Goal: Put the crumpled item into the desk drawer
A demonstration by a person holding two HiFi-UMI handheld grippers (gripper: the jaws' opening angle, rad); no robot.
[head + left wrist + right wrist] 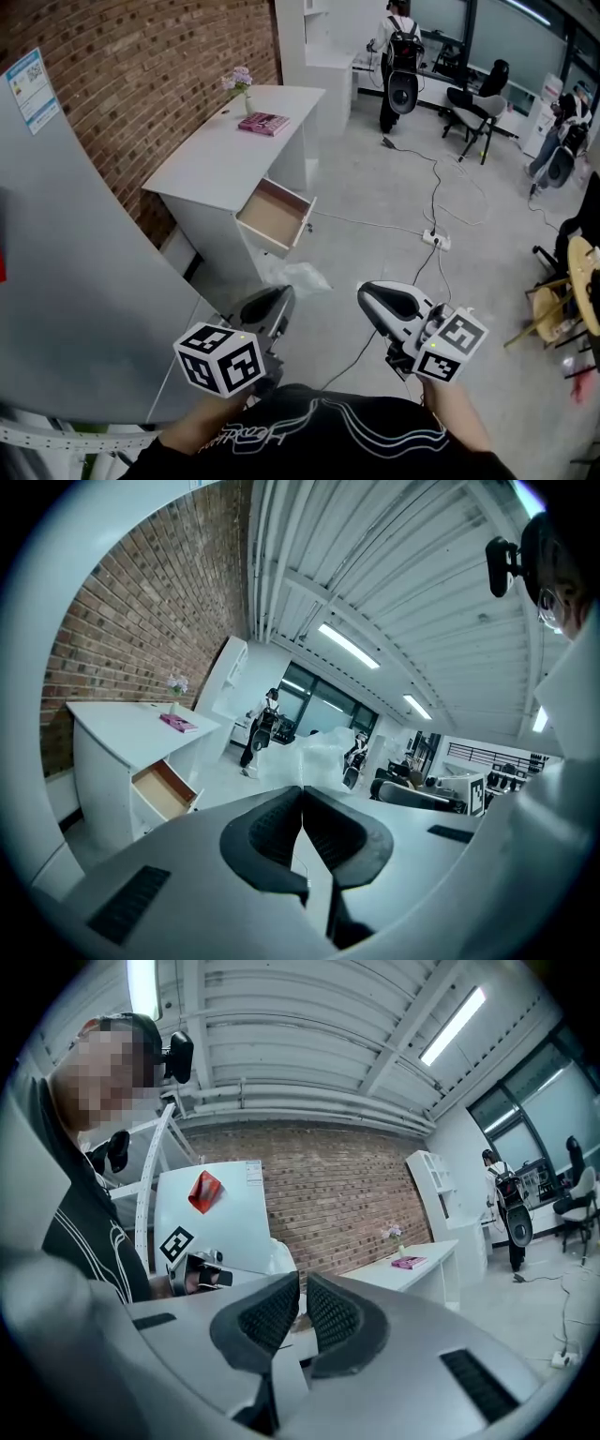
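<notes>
Ahead in the head view, a white desk (pixel 225 141) stands against a brick wall with its drawer (pixel 275 217) pulled open. The bag (pixel 302 277), crumpled, thin, translucent white plastic, sits at the left gripper's (pixel 279 294) tip, below and short of the drawer. The right gripper (pixel 367 292) is beside it, apart.

Left gripper view: jaws fully closed, pinching the bag's (pixel 319 752) edge, which puffs up past the tips.

Right gripper view: right gripper (pixel 302 1281) jaws all but closed, with nothing between them.
</notes>
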